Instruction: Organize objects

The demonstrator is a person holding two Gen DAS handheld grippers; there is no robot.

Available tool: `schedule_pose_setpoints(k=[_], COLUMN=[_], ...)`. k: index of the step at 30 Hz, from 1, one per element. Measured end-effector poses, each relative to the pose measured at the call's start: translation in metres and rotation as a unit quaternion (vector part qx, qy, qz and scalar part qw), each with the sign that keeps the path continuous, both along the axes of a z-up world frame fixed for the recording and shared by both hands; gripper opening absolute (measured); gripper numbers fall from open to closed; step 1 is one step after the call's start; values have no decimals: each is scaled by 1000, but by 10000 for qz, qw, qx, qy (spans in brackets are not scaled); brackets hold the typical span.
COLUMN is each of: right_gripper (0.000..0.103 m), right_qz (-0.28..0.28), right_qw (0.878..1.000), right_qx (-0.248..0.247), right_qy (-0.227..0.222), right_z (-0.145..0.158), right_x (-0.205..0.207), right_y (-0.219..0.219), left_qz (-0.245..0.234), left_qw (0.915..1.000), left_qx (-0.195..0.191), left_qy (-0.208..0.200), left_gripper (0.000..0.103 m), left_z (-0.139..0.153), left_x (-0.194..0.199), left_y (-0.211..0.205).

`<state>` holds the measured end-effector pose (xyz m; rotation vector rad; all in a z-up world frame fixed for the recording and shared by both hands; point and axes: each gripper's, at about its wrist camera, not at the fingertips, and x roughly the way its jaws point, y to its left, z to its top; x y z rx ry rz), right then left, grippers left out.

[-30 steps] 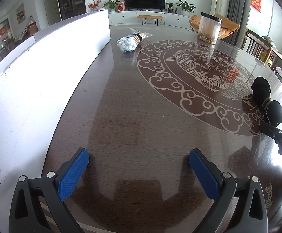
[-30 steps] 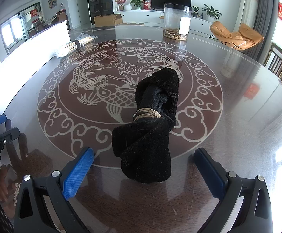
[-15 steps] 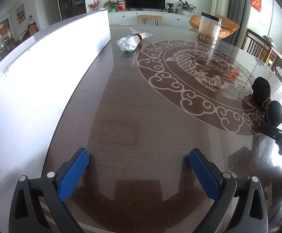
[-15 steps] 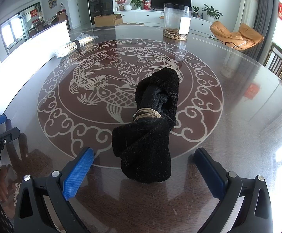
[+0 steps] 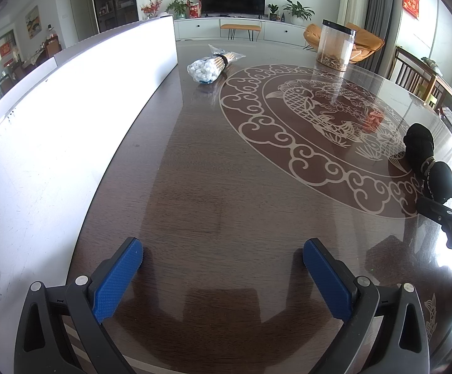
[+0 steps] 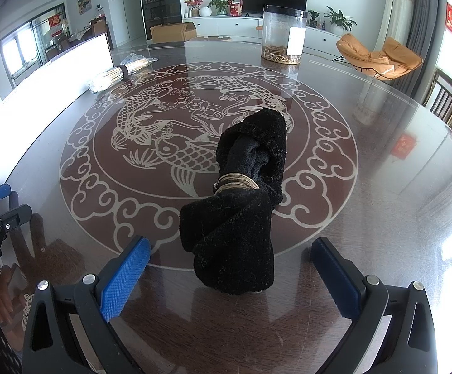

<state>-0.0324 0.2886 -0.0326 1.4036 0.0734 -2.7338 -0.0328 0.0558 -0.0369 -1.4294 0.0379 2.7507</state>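
The right gripper (image 6: 230,271) is hovering with jaws wide, the black cloth bundle (image 6: 241,208) lying on the table (image 6: 382,187) just ahead between its fingers. The left gripper (image 5: 223,268) is gaping equally wide over bare tabletop, a white board (image 5: 70,118) edging its left side.

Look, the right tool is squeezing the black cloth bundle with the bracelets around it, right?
Not squeezing. In the right wrist view the right tool is wide open, its blue pads apart from the black cloth bundle, which lies on the table between them. The bracelets do wrap around it.
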Motion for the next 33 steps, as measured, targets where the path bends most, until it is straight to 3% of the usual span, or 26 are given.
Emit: schedule_pose_setpoints(k=[7, 13, 20, 33], right_gripper=[103, 103, 103, 103], right_qz=[8, 10, 13, 23], right_qw=[10000, 10000, 10000, 10000], right_qx=[0, -1, -1, -2], right_qy=[0, 0, 0, -1], right_z=[0, 0, 0, 0], right_x=[0, 0, 0, 0], right_y=[0, 0, 1, 1], left_qz=[-250, -477, -226, -404], left_qw=[9996, 9988, 9997, 9991], left_qx=[1, -8, -25, -49], left_qy=[-97, -59, -118, -96], left_gripper=[103, 103, 103, 103], left_z=[1, 0, 1, 1], left_x=[-29, -101, -185, -233], left_y=[7, 12, 3, 8])
